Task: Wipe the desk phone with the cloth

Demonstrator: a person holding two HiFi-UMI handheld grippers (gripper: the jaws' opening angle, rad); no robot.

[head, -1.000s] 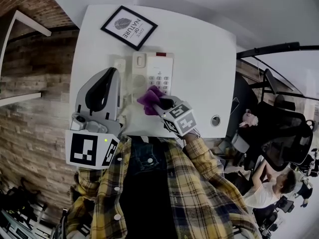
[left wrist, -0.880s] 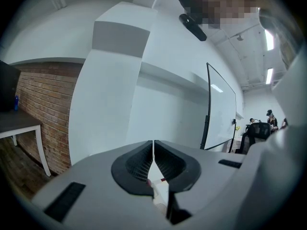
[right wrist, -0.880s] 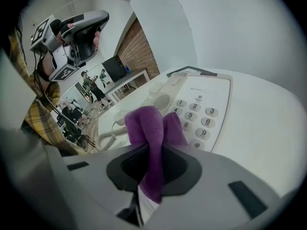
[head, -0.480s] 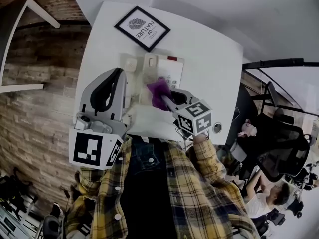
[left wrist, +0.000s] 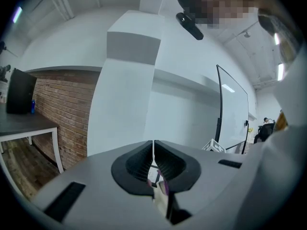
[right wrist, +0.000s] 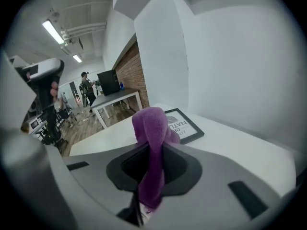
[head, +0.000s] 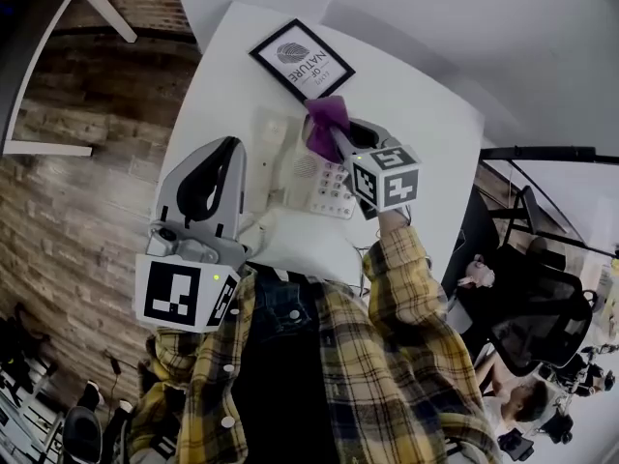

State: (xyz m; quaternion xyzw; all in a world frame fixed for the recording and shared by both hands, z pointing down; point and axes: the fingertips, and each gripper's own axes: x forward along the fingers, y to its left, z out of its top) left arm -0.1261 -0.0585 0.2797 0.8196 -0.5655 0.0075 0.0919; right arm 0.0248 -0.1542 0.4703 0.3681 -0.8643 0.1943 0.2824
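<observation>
Right gripper, fingers clamped on the cloth, at the desk phone's far end, phone running lengthwise nearward; left gripper fingers closed, empty.

Right side of the desk is bare, easy pass there. Far end's tight: the framed picture sits just behind the desk phone. The left hand-held gripper crowds the phone's left, brick wall beyond.
</observation>
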